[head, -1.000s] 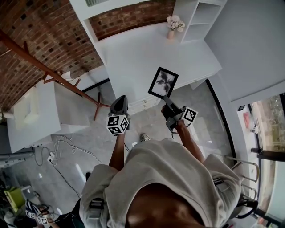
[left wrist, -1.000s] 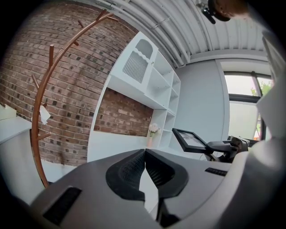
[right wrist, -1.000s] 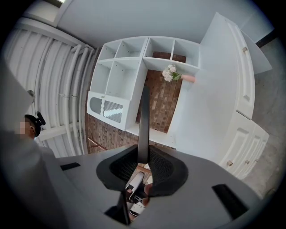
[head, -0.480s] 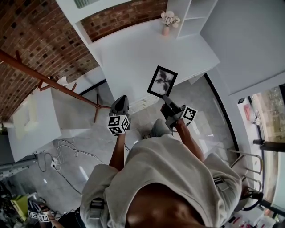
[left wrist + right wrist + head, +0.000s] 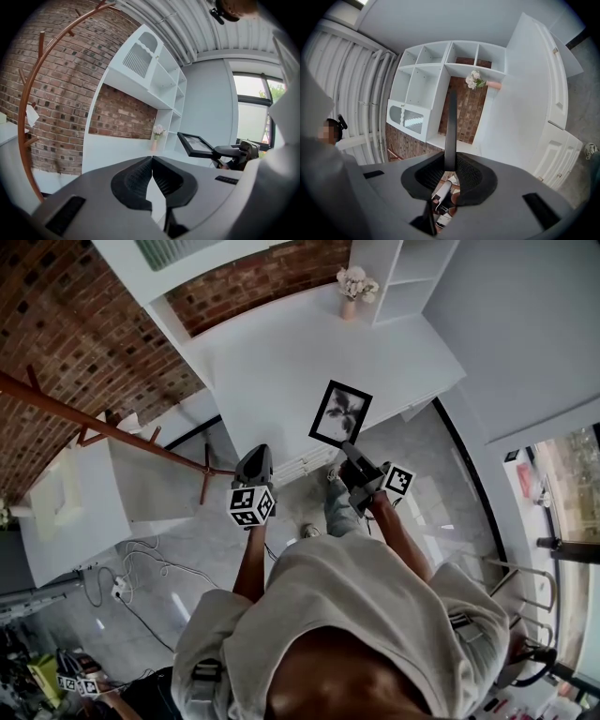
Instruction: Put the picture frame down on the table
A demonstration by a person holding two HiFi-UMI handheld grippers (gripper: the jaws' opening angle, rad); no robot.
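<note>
Two jaws of the right gripper [image 5: 346, 450] are clenched on the near edge of the picture frame [image 5: 339, 414]. In the right gripper view the frame shows edge-on, as a thin dark strip rising from between the jaws toward 12 o'clock. In the head view the frame reaches out from the claw toward 12 o'clock, its long axis running roughly from 7 to 1 o'clock and its print facing up. It overlaps the near edge of the white table [image 5: 272, 352], whose bare top spreads on toward 11 and 12 o'clock, as far as a vase of flowers [image 5: 350, 294]. The frame looks to be held clear of the top. The left gripper [image 5: 254, 454], at 9 o'clock from the right one, has its jaws pressed together on nothing, so the right hand alone would do the lowering.
</note>
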